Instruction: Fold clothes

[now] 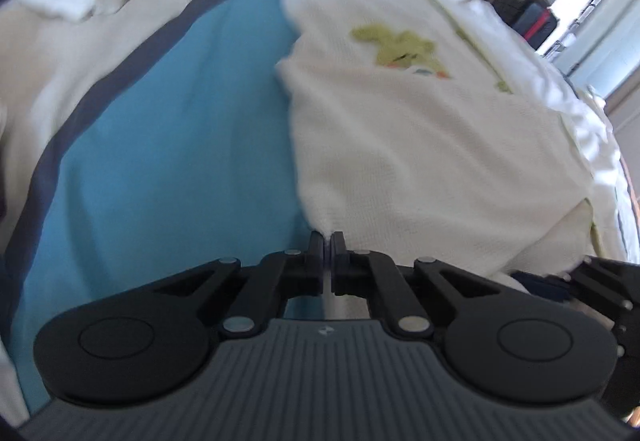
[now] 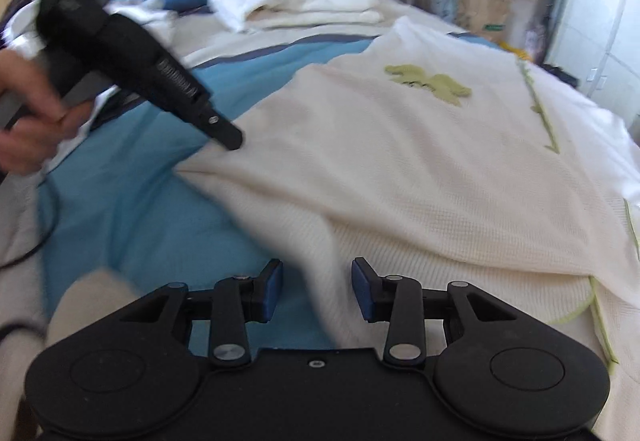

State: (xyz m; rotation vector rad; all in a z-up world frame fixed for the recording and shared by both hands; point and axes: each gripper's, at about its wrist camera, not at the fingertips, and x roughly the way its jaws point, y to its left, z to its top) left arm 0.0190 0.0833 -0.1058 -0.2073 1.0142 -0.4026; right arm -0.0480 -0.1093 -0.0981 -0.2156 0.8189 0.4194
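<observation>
Two hand-held grippers are at work on one cream waffle-knit garment with a green dinosaur patch point(image 2: 400, 169), which lies spread over the blue bedspread point(image 1: 168, 161) of the bed. My left hand-held gripper point(image 1: 329, 241) has its jaws pressed together on the garment's near corner edge, pinching a small peak of cloth, so I judge it is holding that corner ready to carry it across for a fold. My right hand-held gripper point(image 2: 317, 281) has its blue pads point(image 2: 274, 283) standing apart, with a ridge of the cream cloth running up between them but not squeezed; it seems placed to take a second hold on the hem so that the edge lifts evenly. Farther up the bed a stack of folded white cloths point(image 2: 296, 1) sits well apart, likely finished pieces.
</observation>
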